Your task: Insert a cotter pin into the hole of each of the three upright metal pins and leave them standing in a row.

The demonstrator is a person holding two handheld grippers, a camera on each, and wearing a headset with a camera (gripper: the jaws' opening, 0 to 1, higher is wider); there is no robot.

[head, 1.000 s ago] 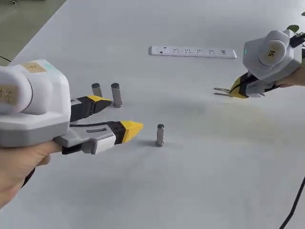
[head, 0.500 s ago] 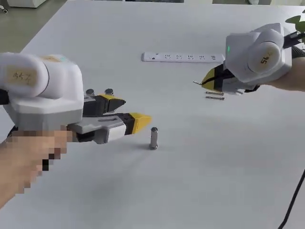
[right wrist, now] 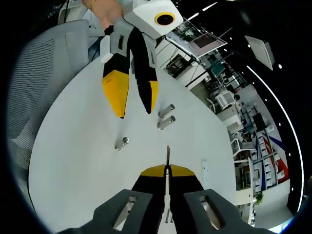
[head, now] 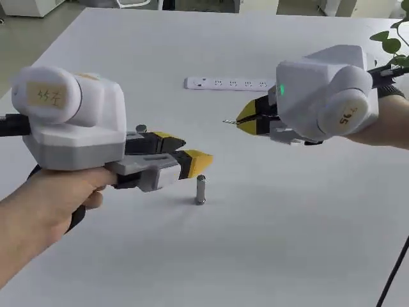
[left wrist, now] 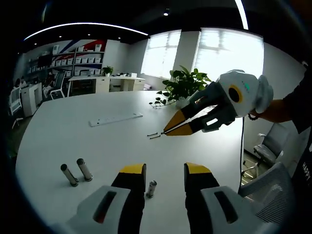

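**Bright open office around a long white table**

Beyond the white table's far end stand tall sunlit windows and a leafy potted plant. Off one side are what look like wall shelves. Light strips curve above it, and greyish floor lies alongside.

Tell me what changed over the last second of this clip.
The right gripper lifted a cotter pin off the table and carried it toward the lone metal pin. The left gripper stayed open beside that pin; the other two metal pins stayed standing.
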